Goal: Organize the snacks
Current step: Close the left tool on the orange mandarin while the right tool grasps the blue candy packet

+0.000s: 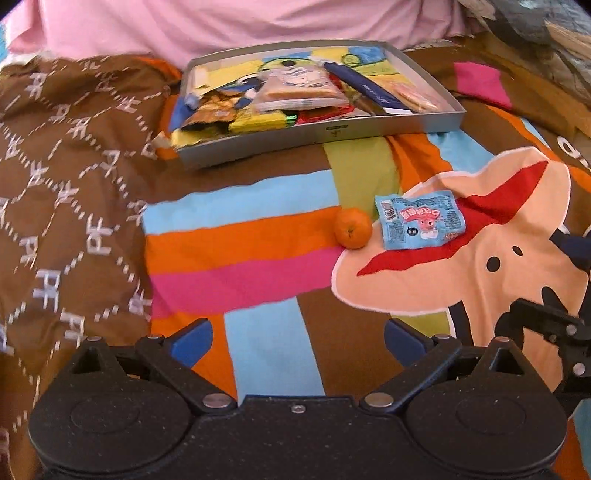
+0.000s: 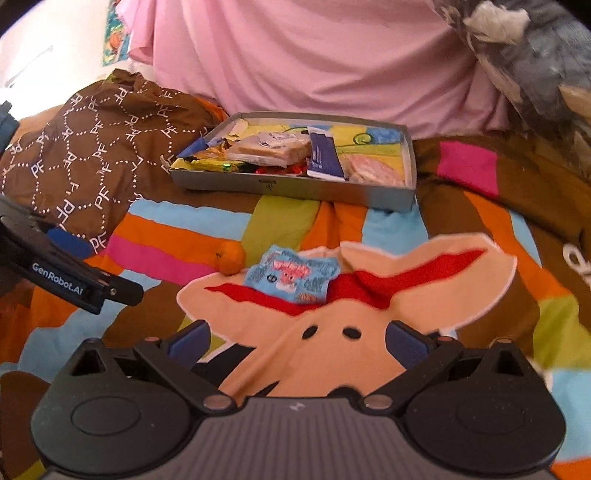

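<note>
A grey tray holding several snack packets lies at the far side of a colourful bedspread. Nearer, a small orange sits beside a light blue snack packet, both on the bedspread in front of the tray. My left gripper is open and empty, hovering low, short of the orange and to its left. My right gripper is open and empty too, just short of the blue packet. The left gripper's body shows at the left edge of the right wrist view.
A brown patterned cloth is bunched up to the left of the tray. Pink fabric rises behind the tray. A grey patterned cushion sits at the far right.
</note>
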Demonstrator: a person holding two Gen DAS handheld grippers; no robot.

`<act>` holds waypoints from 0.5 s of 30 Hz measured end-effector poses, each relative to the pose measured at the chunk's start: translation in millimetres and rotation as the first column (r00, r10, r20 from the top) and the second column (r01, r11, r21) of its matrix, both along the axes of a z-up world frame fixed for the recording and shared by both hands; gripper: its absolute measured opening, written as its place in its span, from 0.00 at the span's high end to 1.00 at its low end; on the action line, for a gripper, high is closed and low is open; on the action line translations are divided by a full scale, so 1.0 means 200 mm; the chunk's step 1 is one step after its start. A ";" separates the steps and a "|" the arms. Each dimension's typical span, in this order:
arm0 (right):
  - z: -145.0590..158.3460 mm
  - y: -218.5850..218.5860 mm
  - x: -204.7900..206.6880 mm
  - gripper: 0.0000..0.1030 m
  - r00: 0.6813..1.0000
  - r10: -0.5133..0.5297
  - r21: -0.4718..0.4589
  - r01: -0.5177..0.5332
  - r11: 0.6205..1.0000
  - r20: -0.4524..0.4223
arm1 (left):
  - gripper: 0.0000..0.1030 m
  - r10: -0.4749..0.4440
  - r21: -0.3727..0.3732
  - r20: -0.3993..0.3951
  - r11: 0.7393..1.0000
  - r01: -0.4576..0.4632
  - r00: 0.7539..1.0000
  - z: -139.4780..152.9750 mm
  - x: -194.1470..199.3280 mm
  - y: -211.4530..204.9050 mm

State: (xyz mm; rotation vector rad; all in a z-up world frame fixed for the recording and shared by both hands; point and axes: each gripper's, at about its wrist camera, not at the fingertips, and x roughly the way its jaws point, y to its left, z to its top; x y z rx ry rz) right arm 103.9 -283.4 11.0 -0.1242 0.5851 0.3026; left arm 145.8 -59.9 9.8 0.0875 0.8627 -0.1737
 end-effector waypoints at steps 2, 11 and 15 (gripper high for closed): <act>0.01 0.00 0.04 0.00 1.000 0.021 -0.022 -0.021 1.000 -0.002 | 0.04 -0.039 0.015 0.015 0.999 0.039 0.999 0.01 0.03 -0.01; 0.07 0.08 0.30 0.00 0.961 0.277 -0.208 -0.273 0.939 -0.010 | 0.04 -0.163 0.007 0.125 0.986 0.164 0.979 0.00 0.22 0.00; 0.05 0.16 0.38 0.00 0.904 0.423 -0.292 -0.424 0.857 -0.069 | 0.04 -0.219 -0.021 0.107 0.975 0.222 0.970 -0.04 0.34 -0.01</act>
